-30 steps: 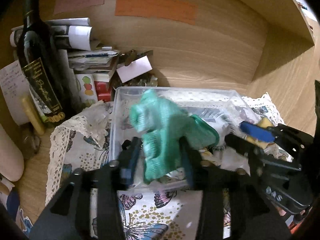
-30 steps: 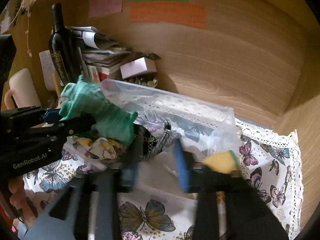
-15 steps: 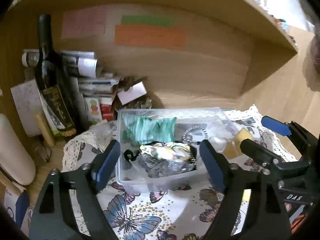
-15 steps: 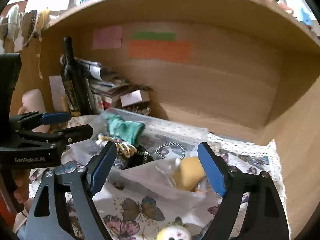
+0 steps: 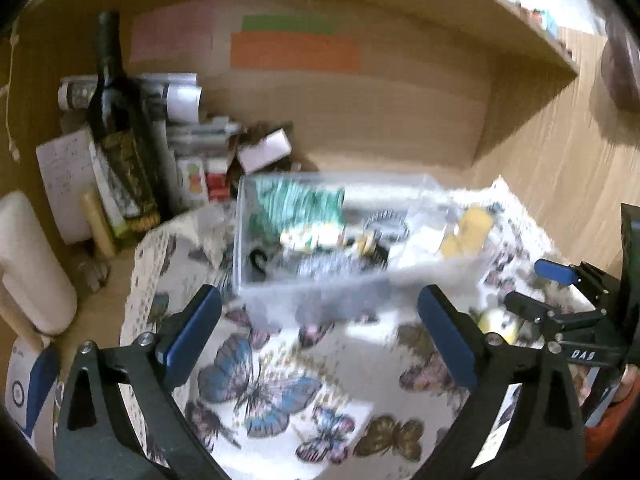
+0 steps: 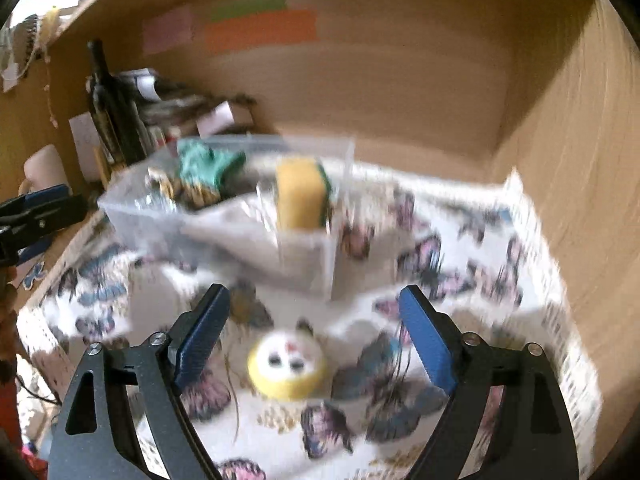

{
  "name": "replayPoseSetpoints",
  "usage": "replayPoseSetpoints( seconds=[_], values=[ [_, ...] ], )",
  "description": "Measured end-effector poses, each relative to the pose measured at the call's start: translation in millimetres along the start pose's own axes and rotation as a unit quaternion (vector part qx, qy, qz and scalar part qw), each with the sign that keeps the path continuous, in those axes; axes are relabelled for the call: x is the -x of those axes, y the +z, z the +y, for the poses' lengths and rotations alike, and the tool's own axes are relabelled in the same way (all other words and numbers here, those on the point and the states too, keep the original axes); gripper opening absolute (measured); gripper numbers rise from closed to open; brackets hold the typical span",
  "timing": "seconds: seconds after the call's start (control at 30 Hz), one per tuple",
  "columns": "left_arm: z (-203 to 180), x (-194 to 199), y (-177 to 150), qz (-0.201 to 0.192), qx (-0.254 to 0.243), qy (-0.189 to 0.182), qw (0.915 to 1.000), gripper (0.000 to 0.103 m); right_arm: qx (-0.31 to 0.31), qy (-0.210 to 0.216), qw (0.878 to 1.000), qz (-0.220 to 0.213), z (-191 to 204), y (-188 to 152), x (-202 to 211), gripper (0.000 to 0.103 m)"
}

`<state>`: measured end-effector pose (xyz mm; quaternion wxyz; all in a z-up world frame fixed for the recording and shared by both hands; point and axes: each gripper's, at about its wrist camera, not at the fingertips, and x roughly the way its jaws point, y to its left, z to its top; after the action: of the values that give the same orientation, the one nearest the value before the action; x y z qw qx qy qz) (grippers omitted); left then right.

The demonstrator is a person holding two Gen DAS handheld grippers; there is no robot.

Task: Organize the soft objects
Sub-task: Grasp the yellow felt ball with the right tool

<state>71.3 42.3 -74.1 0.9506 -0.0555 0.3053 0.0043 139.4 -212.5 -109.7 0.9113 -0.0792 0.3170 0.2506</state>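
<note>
A clear plastic bin [image 5: 320, 292] [image 6: 168, 220] sits on a butterfly-print cloth [image 5: 280, 380]. In it lie a green knitted cloth [image 5: 296, 200] [image 6: 204, 164], a yellow sponge [image 5: 468, 228] [image 6: 300, 196] and other small items. My left gripper [image 5: 320, 320] hangs before the bin, its jaws opening wide with nothing between them. My right gripper [image 6: 314, 332] is opening too, empty; a round yellow-and-white soft toy [image 6: 286, 368] with two dark eyes lies on the cloth between and beyond its fingers, untouched. In the left wrist view the right gripper [image 5: 560, 292] shows at the right edge.
The scene sits in a wooden alcove with a shelf above. A dark wine bottle [image 5: 116, 132], stacked papers and boxes [image 5: 192, 148] and a cream cylinder [image 5: 28, 264] crowd the back left. Coloured paper notes [image 5: 292, 52] hang on the back wall.
Both grippers let go and opened: the green cloth left the left gripper and lies in the bin, as does the yellow sponge from the right. Both pulled back; the soft toy came into view.
</note>
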Motion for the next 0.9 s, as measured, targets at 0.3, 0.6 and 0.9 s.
replayPoseSetpoints(
  seconds=[0.3, 0.6, 0.9],
  values=[
    [7, -10, -39, 0.036, 0.003, 0.016, 0.9992, 0.100, -0.012, 0.038, 0.998, 0.053, 5, -33, -26, 0.064],
    [3, -3, -31, 0.008, -0.002, 0.014, 0.9999, 0.100, 0.010, 0.044, 0.999, 0.027, 17, -20, -18, 0.042],
    [7, 10, -11, -0.036, 0.015, 0.009, 0.9992, 0.100, 0.040, 0.052, 0.996, -0.067, 43, 40, 1, 0.042]
  ],
)
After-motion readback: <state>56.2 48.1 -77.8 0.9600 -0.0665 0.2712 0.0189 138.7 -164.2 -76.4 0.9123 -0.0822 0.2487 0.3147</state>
